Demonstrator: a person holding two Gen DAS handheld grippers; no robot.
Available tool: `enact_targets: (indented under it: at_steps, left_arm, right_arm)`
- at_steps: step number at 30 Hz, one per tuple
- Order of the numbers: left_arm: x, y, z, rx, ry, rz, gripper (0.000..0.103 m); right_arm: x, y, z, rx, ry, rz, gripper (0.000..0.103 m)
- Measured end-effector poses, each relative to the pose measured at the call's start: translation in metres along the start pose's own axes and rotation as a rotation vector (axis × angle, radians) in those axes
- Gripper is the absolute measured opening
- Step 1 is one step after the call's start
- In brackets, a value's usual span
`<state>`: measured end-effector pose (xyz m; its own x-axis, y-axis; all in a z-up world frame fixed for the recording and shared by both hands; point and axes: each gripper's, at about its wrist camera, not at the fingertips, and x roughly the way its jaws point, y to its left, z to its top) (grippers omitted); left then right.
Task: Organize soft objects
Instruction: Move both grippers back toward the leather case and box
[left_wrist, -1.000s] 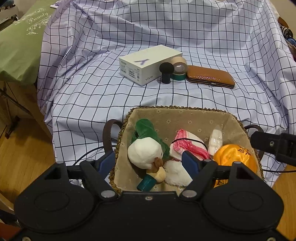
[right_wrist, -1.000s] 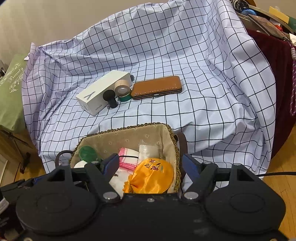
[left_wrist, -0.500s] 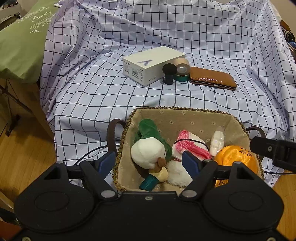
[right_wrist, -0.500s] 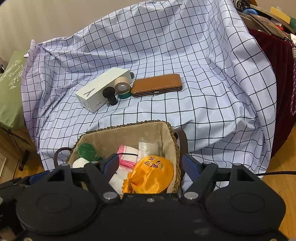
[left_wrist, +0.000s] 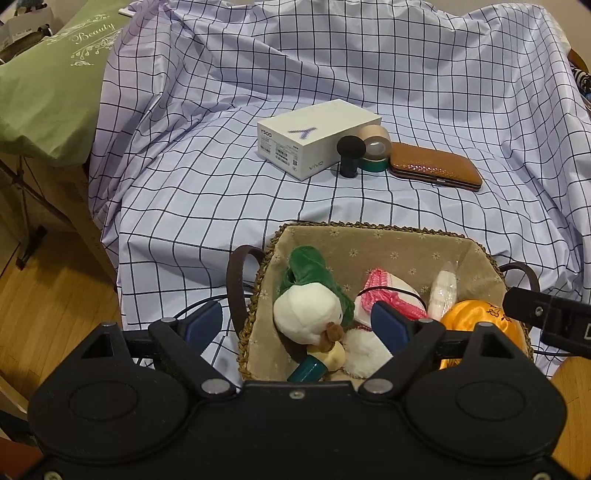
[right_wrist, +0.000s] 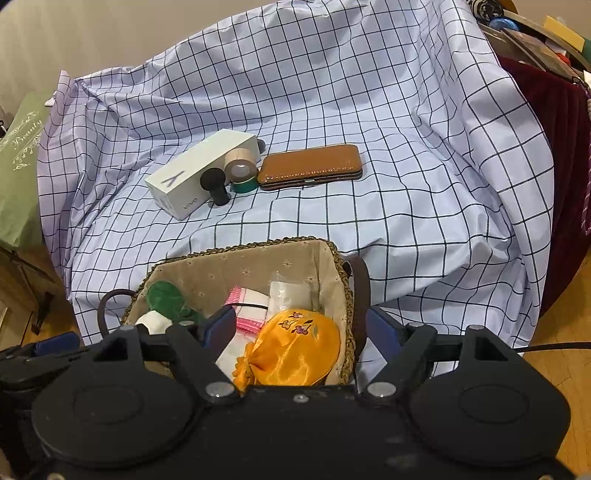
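Observation:
A woven basket (left_wrist: 369, 226) (right_wrist: 240, 251) with beige lining sits at the near edge of the checked cloth. In it lie a white-and-green plush (left_wrist: 306, 314) (right_wrist: 162, 295), a pink-and-white cloth (left_wrist: 388, 295) (right_wrist: 247, 302), a clear-wrapped white packet (left_wrist: 441, 291) (right_wrist: 288, 291) and an orange satin pouch (left_wrist: 469, 314) (right_wrist: 295, 347). My left gripper (left_wrist: 295, 323) hangs over the basket's left side, jaws opening, astride the left wall and the plush without pressing either. My right gripper (right_wrist: 303, 326) is open and widening slightly over the pouch and the right wall.
Farther back on the cloth lie a white phone box (left_wrist: 317, 136), a black makeup sponge (left_wrist: 349, 155), tape rolls (left_wrist: 375, 151) and a brown case (left_wrist: 436, 166). A green pillow (left_wrist: 48, 81) is at the left, a dark red drape (right_wrist: 554, 147) at the right, wood floor below.
The left jaws have spread wider around the basket's left wall. The right jaws have spread only slightly. Both hands stay where they were.

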<state>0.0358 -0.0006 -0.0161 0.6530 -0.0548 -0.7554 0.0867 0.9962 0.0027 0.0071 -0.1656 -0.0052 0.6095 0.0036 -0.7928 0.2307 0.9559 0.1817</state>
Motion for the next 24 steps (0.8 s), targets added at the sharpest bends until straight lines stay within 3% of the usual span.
enact_targets:
  at_steps: [24]
  left_arm:
    - [0.036, -0.011, 0.049, 0.054, 0.032, -0.008, 0.084]
  right_arm:
    - [0.060, -0.004, 0.054, -0.003, 0.049, -0.031, 0.078]
